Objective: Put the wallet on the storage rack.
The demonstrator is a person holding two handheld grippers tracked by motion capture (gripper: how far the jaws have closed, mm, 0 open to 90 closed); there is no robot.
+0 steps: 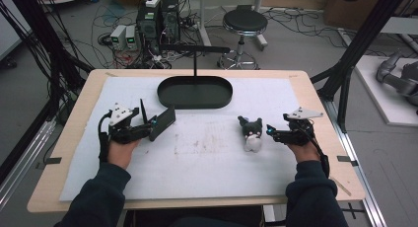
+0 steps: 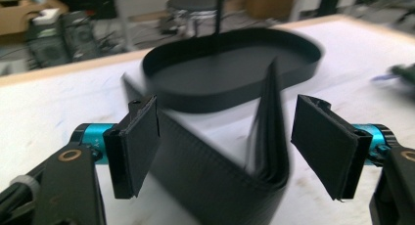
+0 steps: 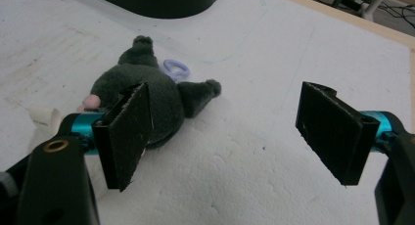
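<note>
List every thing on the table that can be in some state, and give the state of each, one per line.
Black folding leather wallet: standing on edge, part open in a V, between the left gripper's jaws, unpressed.
Black oval tray: empty.
Dark grey and white plush toy: lying on the mat.
Left gripper: open.
Right gripper: open, empty.

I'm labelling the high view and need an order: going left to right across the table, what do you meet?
Left gripper → open black leather wallet → black oval tray → dark grey and white plush toy → right gripper.
</note>
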